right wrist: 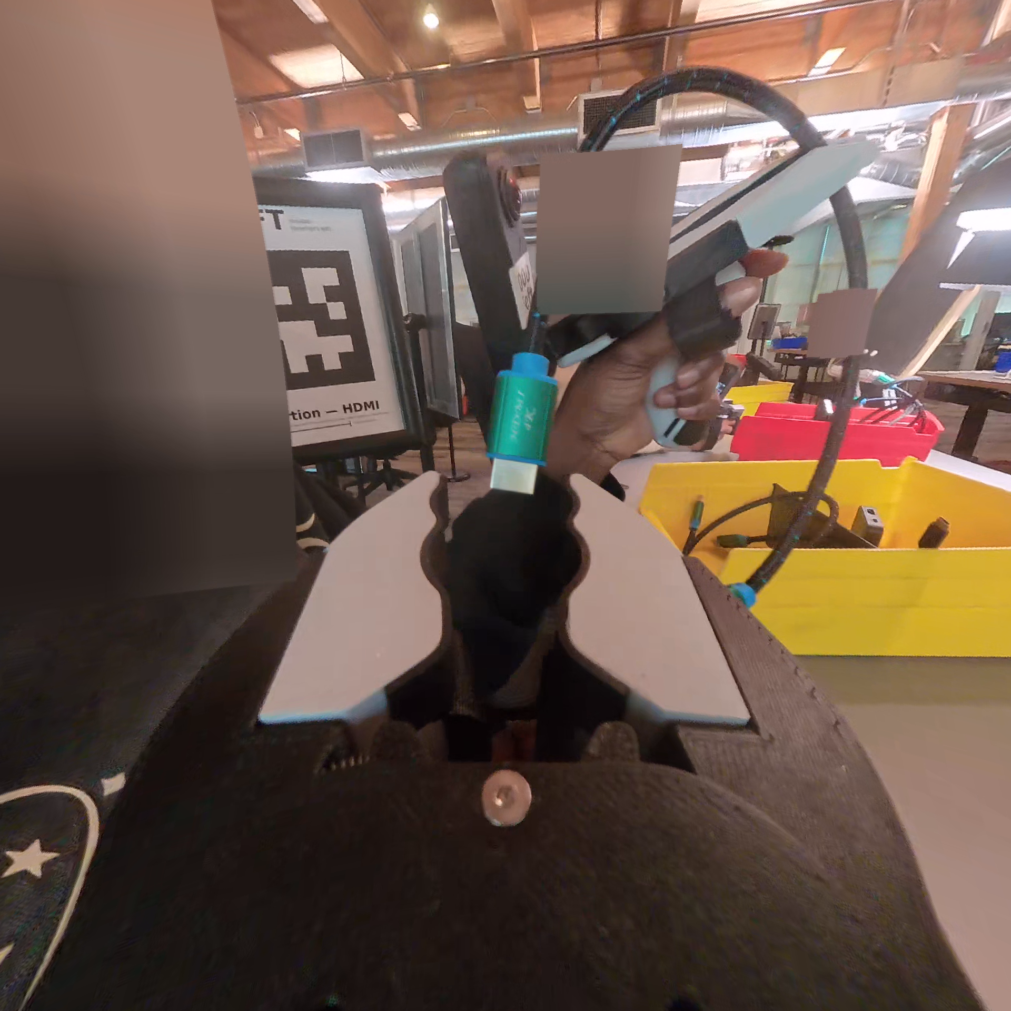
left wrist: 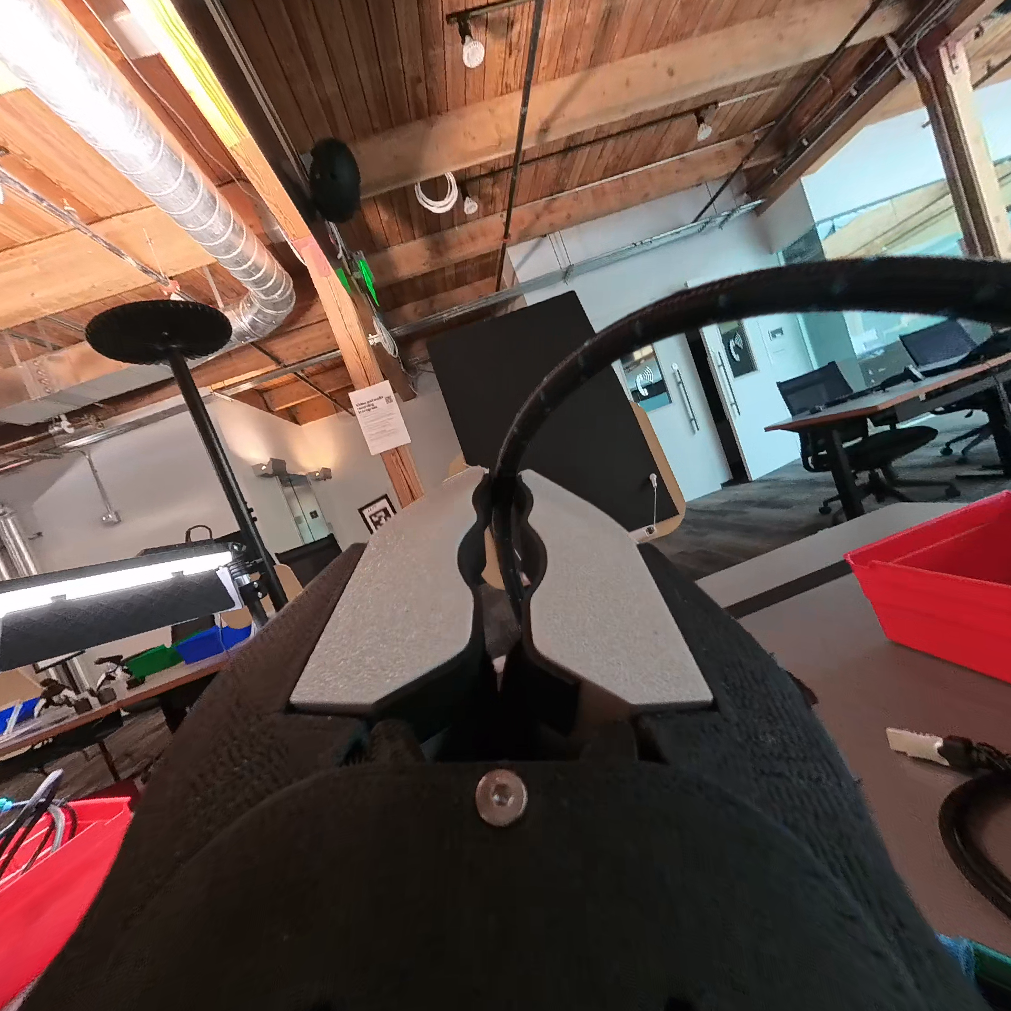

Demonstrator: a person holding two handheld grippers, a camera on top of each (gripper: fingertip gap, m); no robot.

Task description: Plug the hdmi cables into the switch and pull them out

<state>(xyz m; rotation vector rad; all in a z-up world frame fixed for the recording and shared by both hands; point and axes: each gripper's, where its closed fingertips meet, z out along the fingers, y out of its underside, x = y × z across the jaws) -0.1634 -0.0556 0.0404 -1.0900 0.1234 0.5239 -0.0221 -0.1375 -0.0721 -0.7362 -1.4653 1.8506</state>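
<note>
The left gripper (left wrist: 504,487) pinches a black braided HDMI cable (left wrist: 552,383) between nearly closed jaws, tilted up toward a wooden beamed ceiling (left wrist: 602,82). The cable's green metal plug (right wrist: 519,421) hangs just above the right gripper (right wrist: 506,492), whose jaws stand spread. Beyond, a grey-brown tabletop (left wrist: 820,711) bears a red plastic bin (left wrist: 930,596) and a yellow plastic bin (right wrist: 875,618).

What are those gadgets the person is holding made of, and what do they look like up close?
Each is a rough black plastic body with one silver screw in the middle. The left gripper and the right gripper both carry two flat pale-grey fingers with wavy black inner edges. From outside, the left one shows a pistol-style handle and a pale trigger.
</note>
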